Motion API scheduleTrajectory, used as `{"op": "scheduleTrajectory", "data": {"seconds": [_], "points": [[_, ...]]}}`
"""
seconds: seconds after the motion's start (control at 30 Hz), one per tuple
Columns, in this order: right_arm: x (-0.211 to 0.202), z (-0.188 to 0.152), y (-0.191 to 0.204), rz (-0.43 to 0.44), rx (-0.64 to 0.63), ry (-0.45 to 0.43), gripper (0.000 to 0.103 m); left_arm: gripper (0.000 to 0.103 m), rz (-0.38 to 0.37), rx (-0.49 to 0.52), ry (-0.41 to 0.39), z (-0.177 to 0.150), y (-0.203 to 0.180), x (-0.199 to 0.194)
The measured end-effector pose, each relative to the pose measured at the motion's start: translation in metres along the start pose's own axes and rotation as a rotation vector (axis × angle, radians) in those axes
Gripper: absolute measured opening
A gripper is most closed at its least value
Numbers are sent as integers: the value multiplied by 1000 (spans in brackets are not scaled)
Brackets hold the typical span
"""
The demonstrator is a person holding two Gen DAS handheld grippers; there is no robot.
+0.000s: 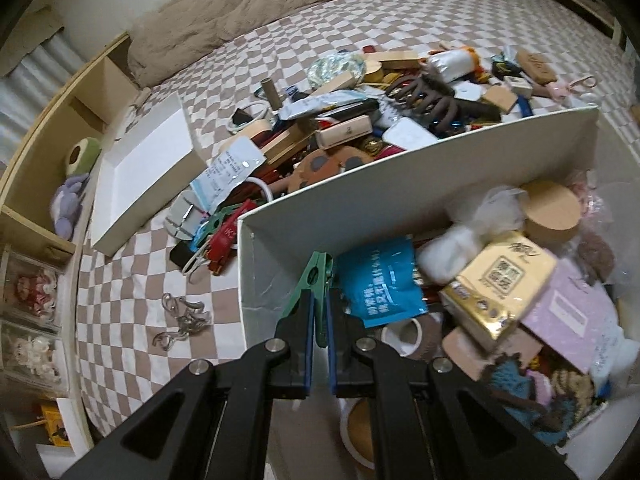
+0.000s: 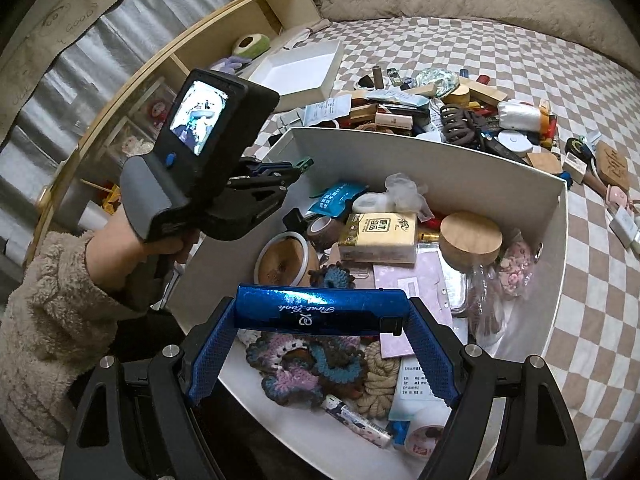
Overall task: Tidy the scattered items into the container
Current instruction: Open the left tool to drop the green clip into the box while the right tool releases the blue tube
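Grippers hover over the white box (image 2: 472, 168) — left gripper (image 1: 320, 320) pinching a green clip (image 1: 314, 276), right gripper (image 2: 320, 312) clamping a blue case (image 2: 320, 308) endwise — likely for dropping in.

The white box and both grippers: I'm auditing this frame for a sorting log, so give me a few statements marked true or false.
1. The left gripper is shut on a green clip. True.
2. The right gripper is empty. False: it holds a blue metallic bar crosswise between its fingers.
3. The white box already holds items, among them a yellow tissue pack. True.
4. The bed has no loose items left on it. False: a large pile lies beyond the box.
5. The white lid covers the box. False: it lies apart on the bedspread.
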State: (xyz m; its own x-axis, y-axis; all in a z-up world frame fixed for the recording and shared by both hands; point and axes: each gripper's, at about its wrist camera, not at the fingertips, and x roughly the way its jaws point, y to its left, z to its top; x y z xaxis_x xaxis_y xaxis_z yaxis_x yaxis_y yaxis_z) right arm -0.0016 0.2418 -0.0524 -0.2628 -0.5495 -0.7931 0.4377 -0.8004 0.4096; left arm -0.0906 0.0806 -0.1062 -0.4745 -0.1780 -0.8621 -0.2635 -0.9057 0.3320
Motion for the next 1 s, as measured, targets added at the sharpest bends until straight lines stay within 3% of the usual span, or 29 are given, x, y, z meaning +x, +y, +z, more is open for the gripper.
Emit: {"op": "scheduleTrajectory", "data": {"seconds": [0.1,0.2,0.33,0.4,0.57,0.67,1.0], "points": [[1,0,-1,0,1,3,83,25,53,4,-10,0,0,3],[1,-1,-1,1,1,5,83,27,62,27,-12,-1,-3,5],[1,-1,0,1,1,5,83,35,50,31,-17,-2,-4,2],[2,0,0,2,-2,7,83,44,49,34,-29,-3,-5,-2],[4,4,2,-3,-9,9,83,50,3,22,-52,-6,-3,-15],[2,9,0,-42,-45,-16,83,62,-30,5,-69,-8,0,-24],[6,18,-20,-193,-225,-2,83,64,-152,2,-85,-19,4,-40]]}}
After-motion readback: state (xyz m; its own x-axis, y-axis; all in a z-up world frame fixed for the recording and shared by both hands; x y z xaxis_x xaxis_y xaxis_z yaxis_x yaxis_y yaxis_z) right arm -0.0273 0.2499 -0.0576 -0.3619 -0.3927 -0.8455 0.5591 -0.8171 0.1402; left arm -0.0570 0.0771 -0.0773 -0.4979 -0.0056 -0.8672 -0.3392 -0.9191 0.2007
